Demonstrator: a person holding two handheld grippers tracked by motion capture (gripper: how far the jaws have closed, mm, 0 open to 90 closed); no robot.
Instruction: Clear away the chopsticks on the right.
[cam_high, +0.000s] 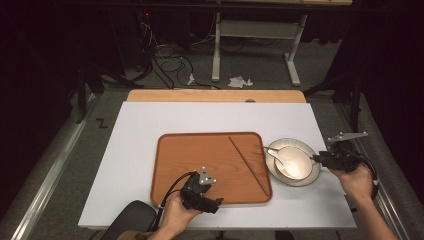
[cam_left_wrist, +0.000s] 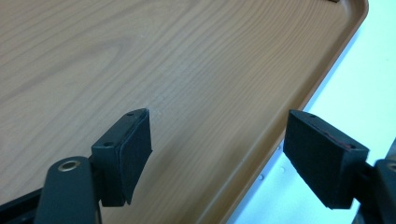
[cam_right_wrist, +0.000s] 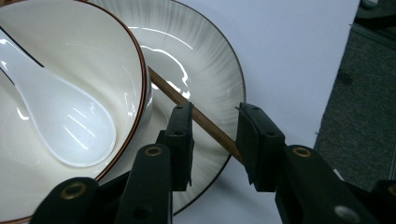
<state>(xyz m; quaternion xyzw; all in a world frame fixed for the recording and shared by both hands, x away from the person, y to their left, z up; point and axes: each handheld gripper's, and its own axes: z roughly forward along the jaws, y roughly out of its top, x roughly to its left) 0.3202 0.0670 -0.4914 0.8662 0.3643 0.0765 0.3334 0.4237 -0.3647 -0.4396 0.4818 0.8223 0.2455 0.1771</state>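
High view, right gripper: we see the right gripper (cam_high: 320, 159) at the right edge of the plate (cam_high: 313, 175), held by the person's right hand (cam_high: 357, 181).
High view, bowl: we see a pale bowl (cam_high: 296, 161) resting on the plate, just to the right of the wooden tray (cam_high: 197, 155), with a white spoon (cam_high: 276, 154) lying in it.
High view, chopstick on tray: we see one brown chopstick (cam_high: 249, 165) lying slantwise across the right part of the tray.
High view, left gripper: we see the left gripper (cam_high: 218, 203) at the tray's near edge, in the person's left hand (cam_high: 177, 215).
High view, table: we see the tray and plate on a white table top (cam_high: 135, 150).

Left gripper view, jaws: we find them standing wide apart with nothing between them, over the tray's wood (cam_left_wrist: 140, 56) and its rim, the white table top (cam_left_wrist: 369, 74) beyond.

Right gripper view, jaws: we find a second chopstick (cam_right_wrist: 205, 122) passing through the gap between the two pads; they are partly apart, and we cannot tell whether they press on it.
Right gripper view, chopstick: we see it lie across the plate (cam_right_wrist: 205, 60), running in under the bowl's (cam_right_wrist: 70, 56) rim.
Right gripper view, spoon: we see the spoon (cam_right_wrist: 60, 121) inside the bowl.
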